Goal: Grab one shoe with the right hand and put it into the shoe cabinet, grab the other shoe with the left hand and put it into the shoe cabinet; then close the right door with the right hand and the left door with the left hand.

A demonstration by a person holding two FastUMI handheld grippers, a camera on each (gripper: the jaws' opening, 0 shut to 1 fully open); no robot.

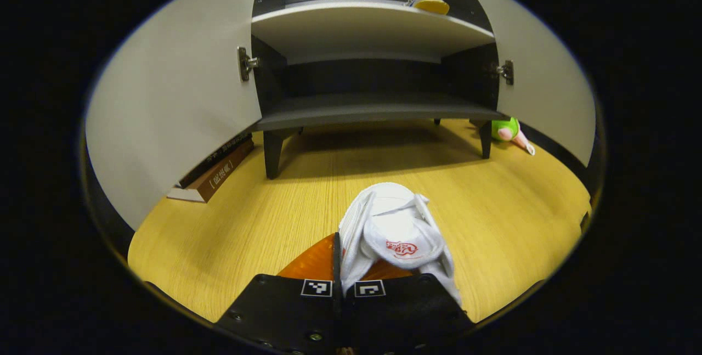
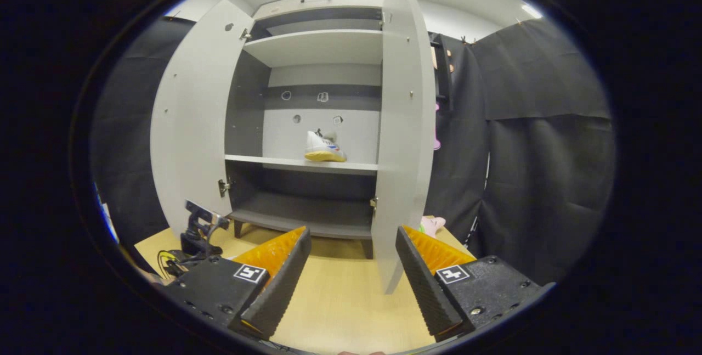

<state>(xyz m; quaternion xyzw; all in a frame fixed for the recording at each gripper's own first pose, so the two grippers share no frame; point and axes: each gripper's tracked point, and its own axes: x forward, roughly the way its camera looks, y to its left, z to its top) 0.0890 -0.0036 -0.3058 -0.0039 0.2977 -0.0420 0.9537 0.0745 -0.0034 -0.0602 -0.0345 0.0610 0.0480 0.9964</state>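
Already the left gripper (image 1: 351, 272) clamps the white fabric shoe (image 1: 396, 234), toe pointing ahead toward the grey open cabinet (image 1: 373, 108); the right gripper (image 2: 351, 272) gapes wide, its matching yellow-soled shoe (image 2: 324, 147) shelved.

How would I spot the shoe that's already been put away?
Look at the shoe cabinet with both doors open. On its middle shelf, toward the right, stands a white sneaker with a yellow sole, alone on that shelf.
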